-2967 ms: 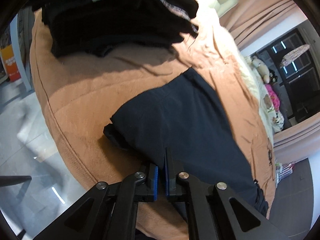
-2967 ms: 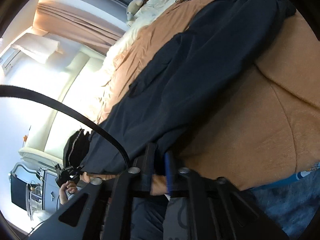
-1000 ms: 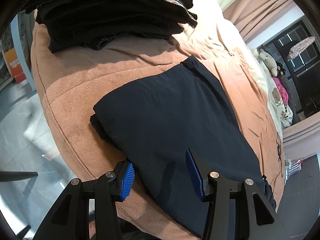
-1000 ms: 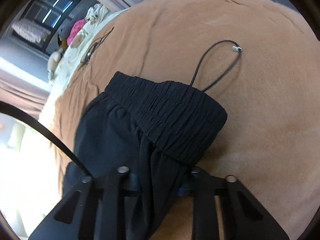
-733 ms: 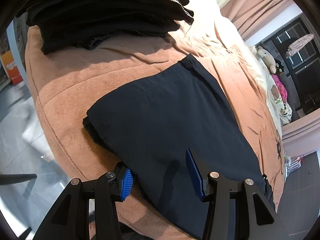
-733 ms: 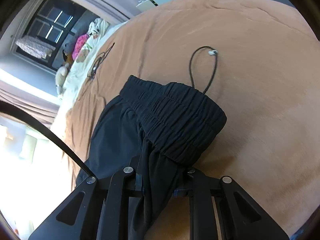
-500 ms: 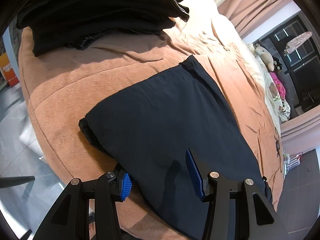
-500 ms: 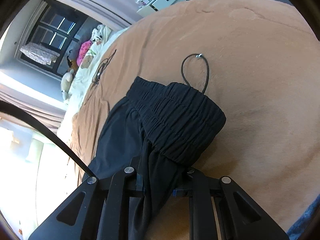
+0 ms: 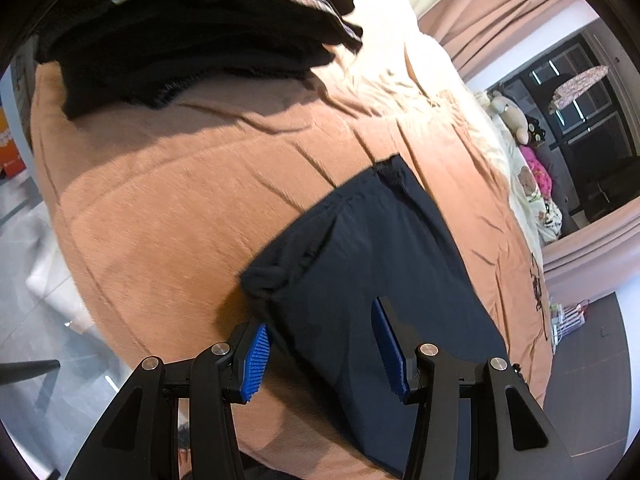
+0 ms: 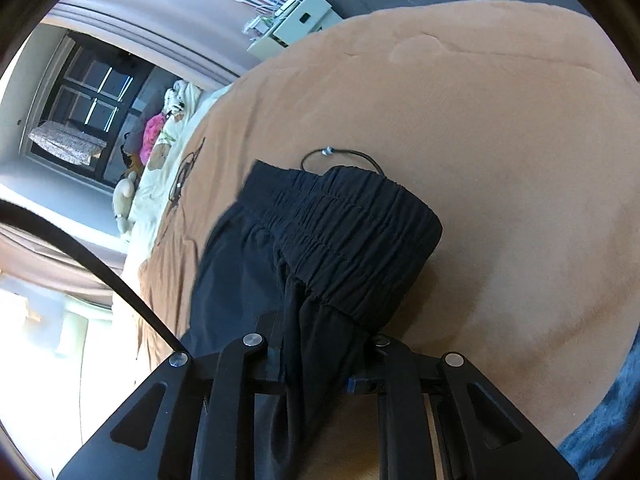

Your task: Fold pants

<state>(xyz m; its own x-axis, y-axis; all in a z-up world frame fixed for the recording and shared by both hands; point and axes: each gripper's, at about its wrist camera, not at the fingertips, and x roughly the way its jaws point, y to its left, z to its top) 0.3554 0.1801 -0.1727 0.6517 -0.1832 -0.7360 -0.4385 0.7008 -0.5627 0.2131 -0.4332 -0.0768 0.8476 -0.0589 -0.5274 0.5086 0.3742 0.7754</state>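
Note:
Dark navy pants (image 9: 372,280) lie folded lengthwise on a tan blanket (image 9: 168,208); their leg hems point toward the bed's near edge. My left gripper (image 9: 324,352) is open, its blue pads (image 9: 256,356) straddling the pants' near edge without gripping. In the right wrist view the elastic waistband (image 10: 352,240) bunches up in front of my right gripper (image 10: 316,364), which is shut on the pants fabric just below the waistband. A drawstring (image 10: 340,154) trails from the waistband onto the blanket.
A stack of folded dark clothes (image 9: 192,28) sits at the far end of the bed. Stuffed toys (image 9: 516,120) and a cream sheet lie beyond. A white storage box (image 10: 288,20) stands on the floor past the bed. The tiled floor (image 9: 36,280) is at left.
The left gripper opened, let go of the leg hems and shifted right along the pants. The right gripper stays shut on the waist end, and the drawstring has curled closer to the waistband.

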